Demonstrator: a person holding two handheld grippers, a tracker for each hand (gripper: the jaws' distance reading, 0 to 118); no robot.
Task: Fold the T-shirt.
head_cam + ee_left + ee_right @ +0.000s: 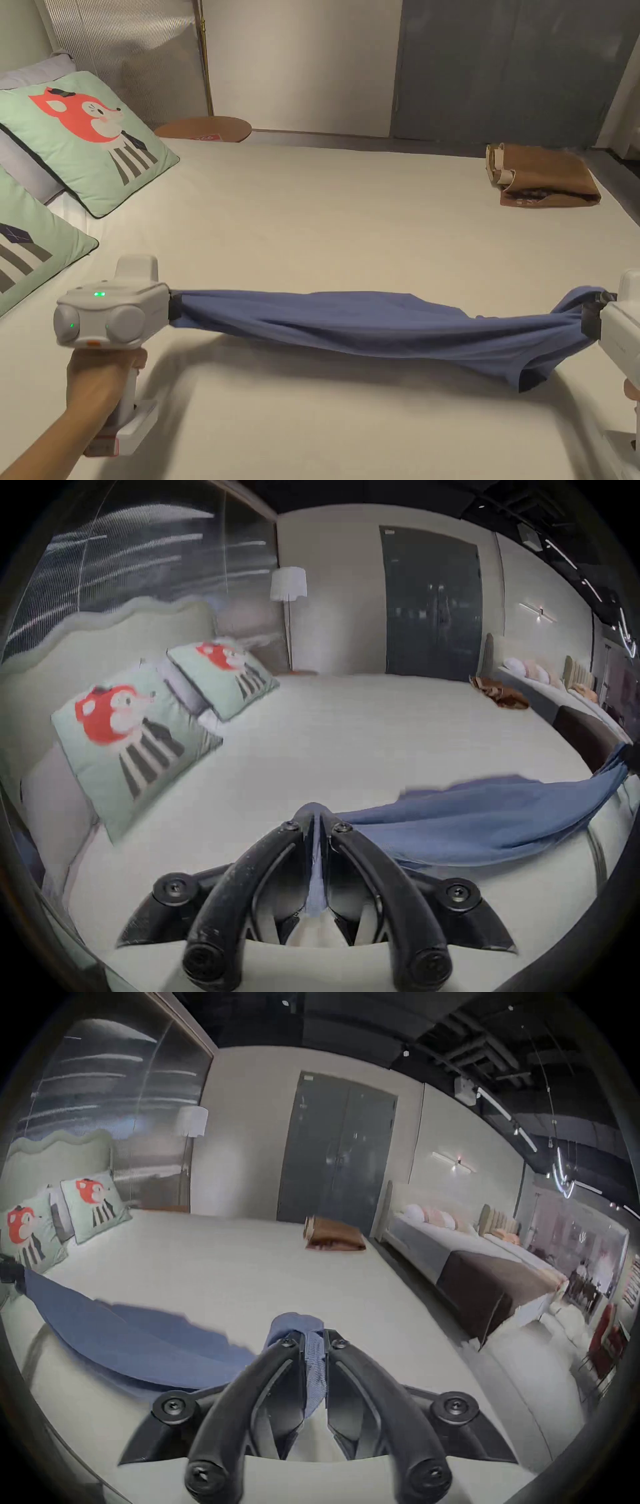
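Both grippers are clenched on cloth: the left gripper (317, 821) pinches one end of the blue T-shirt (375, 328), the right gripper (314, 1338) the other. It hangs stretched between them just above the bed (350, 212), bunched into a band. No fold looks made yet; spreading it flat seems to come first.

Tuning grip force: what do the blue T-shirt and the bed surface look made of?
Blue T-shirt: a soft, thin matte knit, likely cotton jersey; it sags and creases between the left tool and right tool, fine weave visible.
Bed surface: matte off-white woven fabric, smooth and taut; fibre unclear.
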